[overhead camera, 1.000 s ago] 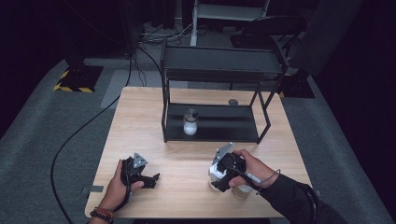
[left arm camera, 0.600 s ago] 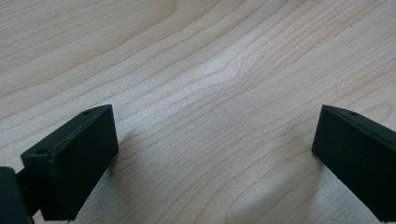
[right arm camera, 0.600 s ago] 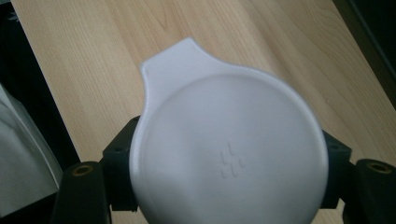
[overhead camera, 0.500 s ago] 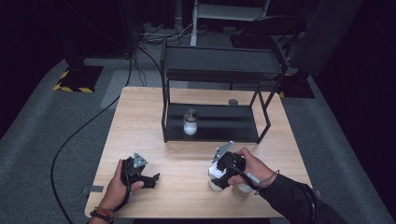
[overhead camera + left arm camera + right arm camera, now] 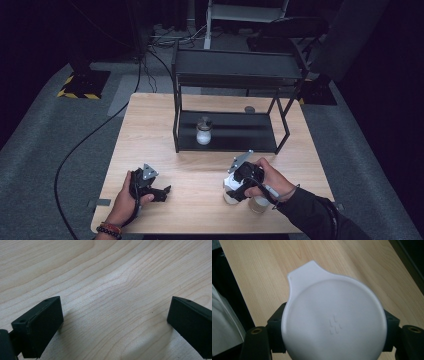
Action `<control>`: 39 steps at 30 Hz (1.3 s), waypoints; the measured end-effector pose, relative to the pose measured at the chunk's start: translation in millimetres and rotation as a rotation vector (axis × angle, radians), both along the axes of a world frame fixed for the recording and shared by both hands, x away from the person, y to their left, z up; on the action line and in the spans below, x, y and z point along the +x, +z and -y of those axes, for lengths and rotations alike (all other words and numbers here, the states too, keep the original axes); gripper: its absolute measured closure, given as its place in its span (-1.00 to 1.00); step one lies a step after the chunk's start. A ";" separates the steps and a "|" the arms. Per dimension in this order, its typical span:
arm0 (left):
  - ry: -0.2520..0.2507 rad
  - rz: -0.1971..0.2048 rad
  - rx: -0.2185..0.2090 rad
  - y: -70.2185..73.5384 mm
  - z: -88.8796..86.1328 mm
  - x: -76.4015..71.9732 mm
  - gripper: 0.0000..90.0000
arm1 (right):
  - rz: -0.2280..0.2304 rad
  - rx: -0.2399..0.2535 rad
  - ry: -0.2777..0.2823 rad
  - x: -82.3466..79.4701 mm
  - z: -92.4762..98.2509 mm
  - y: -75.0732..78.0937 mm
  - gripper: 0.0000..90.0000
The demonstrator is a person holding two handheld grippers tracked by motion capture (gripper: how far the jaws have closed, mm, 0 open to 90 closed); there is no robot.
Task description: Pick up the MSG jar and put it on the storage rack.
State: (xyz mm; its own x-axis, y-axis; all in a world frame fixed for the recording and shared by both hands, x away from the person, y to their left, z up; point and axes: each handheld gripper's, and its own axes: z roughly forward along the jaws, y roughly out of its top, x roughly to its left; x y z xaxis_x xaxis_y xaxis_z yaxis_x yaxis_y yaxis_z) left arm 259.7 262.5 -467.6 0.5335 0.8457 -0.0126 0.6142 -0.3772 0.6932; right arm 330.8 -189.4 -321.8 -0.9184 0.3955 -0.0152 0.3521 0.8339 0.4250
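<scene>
The right hand-held gripper point(image 5: 235, 192) is clamped on a white lidded cup point(image 5: 333, 323), its 2 jaws pressing opposite sides. The left hand-held gripper point(image 5: 162, 192) gapes wide, empty, low over bare counter point(image 5: 112, 282), well apart.

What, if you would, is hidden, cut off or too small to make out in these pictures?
- White lidded container in the right gripper: its lid hides the body and contents in the right gripper view.
- Jar on the rack: too small in the high view to tell its contents.
- Left gripper: its jaws are cut off by the frame's bottom edge.
</scene>
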 end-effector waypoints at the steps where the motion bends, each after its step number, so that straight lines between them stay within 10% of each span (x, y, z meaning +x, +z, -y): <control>1: 0.001 0.000 0.000 -0.1 0.1 -0.2 -0.99 | -0.001 0.003 -0.005 0.0 0.2 -0.2 -0.33; 39: 0.000 0.000 0.000 0.0 0.0 0.1 -0.99 | 0.051 0.049 -0.053 25.7 11.4 29.6 -0.33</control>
